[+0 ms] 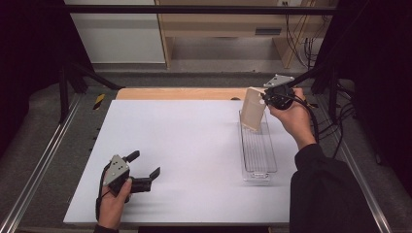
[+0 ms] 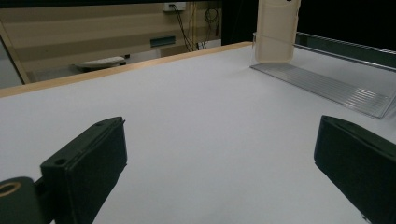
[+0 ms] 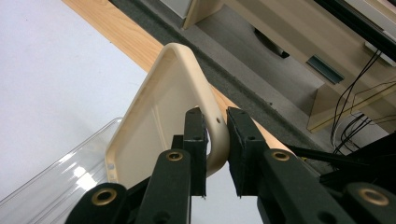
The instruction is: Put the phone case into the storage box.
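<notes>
A cream plastic tray [image 1: 253,108] stands on edge, tilted, with its lower end inside the far end of a clear ribbed plastic bin [image 1: 257,148]. My right gripper [image 1: 265,97] is shut on the cream tray's [image 3: 163,116] rim, one jaw on each side, in the right gripper view [image 3: 217,144]. The cream tray [image 2: 276,31] rises at the far end of the clear bin [image 2: 327,86] in the left gripper view. My left gripper [image 1: 145,164] rests low over the white table top at the near left, open, with nothing between its fingers [image 2: 88,168].
The white table top [image 1: 184,155] has a wooden strip [image 1: 180,93] along its far edge. Metal rails [image 1: 34,170] run down both sides. A light wooden cabinet [image 1: 228,24] and hanging cables [image 1: 299,34] stand beyond the table.
</notes>
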A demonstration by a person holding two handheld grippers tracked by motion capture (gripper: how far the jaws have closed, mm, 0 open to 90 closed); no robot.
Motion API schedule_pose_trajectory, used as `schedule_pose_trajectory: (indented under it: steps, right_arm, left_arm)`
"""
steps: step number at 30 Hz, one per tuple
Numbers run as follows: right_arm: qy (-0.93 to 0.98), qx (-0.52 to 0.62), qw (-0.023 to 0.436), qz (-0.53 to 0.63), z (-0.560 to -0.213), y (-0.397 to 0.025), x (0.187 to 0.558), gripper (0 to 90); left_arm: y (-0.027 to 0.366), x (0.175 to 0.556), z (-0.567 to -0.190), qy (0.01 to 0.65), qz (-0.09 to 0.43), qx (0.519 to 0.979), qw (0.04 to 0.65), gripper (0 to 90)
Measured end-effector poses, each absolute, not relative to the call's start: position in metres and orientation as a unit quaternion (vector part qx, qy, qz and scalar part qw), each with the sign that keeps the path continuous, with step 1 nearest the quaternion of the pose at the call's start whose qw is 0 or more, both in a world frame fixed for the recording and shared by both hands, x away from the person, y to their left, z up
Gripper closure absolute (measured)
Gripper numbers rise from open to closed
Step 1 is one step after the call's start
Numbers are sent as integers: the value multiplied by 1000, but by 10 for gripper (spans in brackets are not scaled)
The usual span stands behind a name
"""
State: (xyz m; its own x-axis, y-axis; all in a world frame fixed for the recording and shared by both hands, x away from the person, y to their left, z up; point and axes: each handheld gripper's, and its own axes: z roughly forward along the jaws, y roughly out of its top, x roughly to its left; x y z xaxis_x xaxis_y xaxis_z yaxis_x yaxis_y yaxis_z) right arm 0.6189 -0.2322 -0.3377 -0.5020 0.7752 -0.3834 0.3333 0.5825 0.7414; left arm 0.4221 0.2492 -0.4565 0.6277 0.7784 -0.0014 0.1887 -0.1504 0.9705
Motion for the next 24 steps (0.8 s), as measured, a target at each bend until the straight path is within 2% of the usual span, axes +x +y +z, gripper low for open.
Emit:
schedule_pose_trajectory:
  steps: [24]
  right_arm:
    - [809,345,365,304,-344,-224,624,777]
  left_arm:
    - [249,422,-457,343,265,710,556,25]
